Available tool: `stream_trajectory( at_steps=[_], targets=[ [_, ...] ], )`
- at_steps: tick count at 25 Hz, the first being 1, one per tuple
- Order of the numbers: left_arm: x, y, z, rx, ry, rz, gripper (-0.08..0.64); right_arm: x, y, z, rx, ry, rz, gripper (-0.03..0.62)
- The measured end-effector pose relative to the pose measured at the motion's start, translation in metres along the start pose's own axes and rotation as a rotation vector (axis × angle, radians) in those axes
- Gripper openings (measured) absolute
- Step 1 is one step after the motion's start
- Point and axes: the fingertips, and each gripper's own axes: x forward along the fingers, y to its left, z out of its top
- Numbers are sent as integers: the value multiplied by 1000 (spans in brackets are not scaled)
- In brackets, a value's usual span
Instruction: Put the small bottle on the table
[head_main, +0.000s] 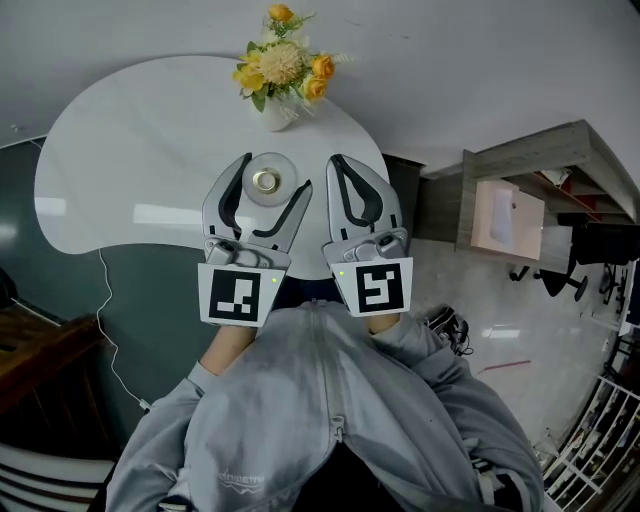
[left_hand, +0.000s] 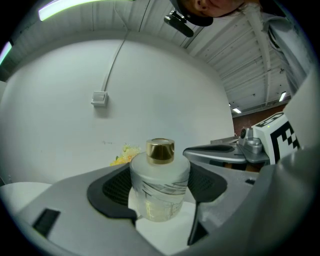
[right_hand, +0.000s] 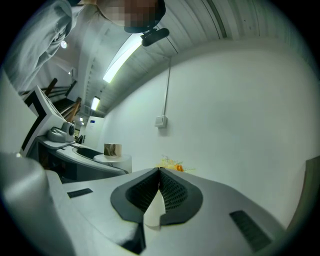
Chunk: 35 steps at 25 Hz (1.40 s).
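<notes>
The small bottle (left_hand: 160, 186) sits upright, clamped by the left gripper (head_main: 270, 184) over the white table (head_main: 120, 150); whether its base touches is unclear. Best lower it level, then part the jaws evenly, with the closed, empty right gripper (right_hand: 159, 173) held clear.

Bright, even indoor light: strip lamp (right_hand: 122, 59) overhead, soft glare patches on the white table (head_main: 160, 213). Gripper views heavily fisheyed, with black corners and slightly soft foreground.
</notes>
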Motion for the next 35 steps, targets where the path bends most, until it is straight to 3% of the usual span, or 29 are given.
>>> stream_trajectory(
  at_steps=[18, 35],
  targets=[
    [35, 19, -53, -31, 38, 43, 331, 33, -6, -65, 33, 42, 93, 26],
    [47, 17, -129, -51, 84, 41, 331, 38, -1, -139, 20, 77, 145, 26]
  ],
)
